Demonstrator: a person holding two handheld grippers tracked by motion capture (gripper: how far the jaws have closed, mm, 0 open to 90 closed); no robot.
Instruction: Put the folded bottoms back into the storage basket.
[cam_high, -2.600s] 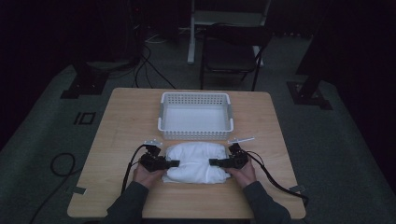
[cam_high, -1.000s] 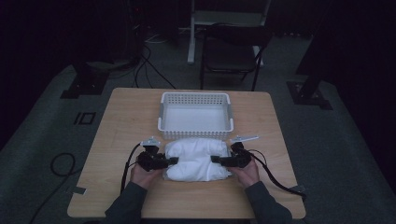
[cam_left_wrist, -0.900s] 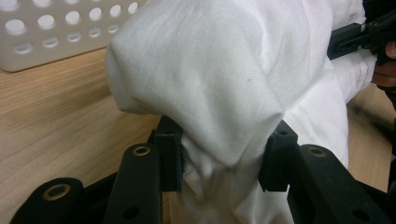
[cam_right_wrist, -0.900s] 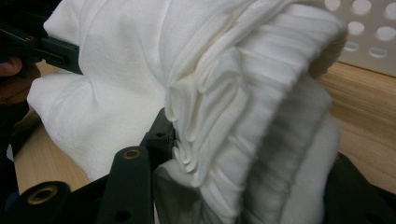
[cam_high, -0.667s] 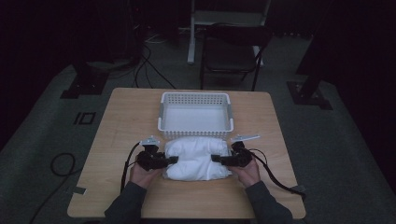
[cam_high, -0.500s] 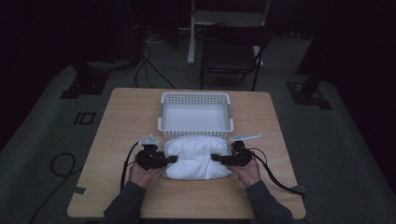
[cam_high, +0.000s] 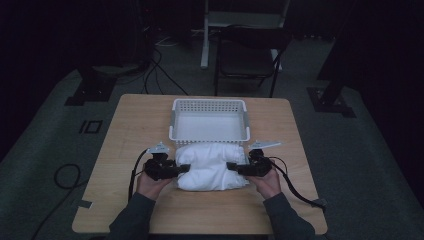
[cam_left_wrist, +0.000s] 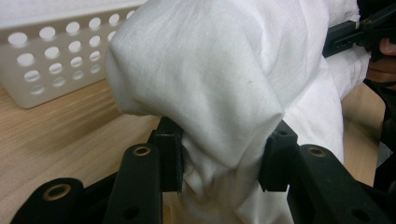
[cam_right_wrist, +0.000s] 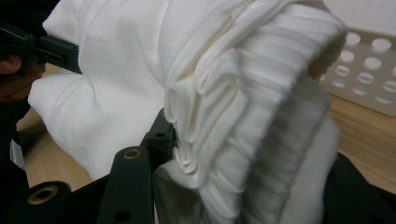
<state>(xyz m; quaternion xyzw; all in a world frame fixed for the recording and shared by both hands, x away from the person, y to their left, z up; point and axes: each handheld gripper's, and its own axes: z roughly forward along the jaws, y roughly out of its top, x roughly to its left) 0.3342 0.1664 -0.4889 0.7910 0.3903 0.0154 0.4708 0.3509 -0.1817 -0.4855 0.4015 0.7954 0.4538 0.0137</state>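
A folded white cloth bundle lies on the wooden table just in front of a white perforated basket. My left gripper is shut on the bundle's left end, and my right gripper is shut on its right end. In the left gripper view the cloth bulges out between the two black jaws of the left gripper. The right gripper view has ribbed, layered folds of the cloth pinched in the right gripper; its right jaw is mostly hidden by fabric.
The basket stands empty at the middle back of the table. Cables trail from both grippers across the tabletop. A dark chair stands beyond the far edge of the table.
Both grippers have carried the bundle a little toward the basket, and it now looks slightly more bunched between them.
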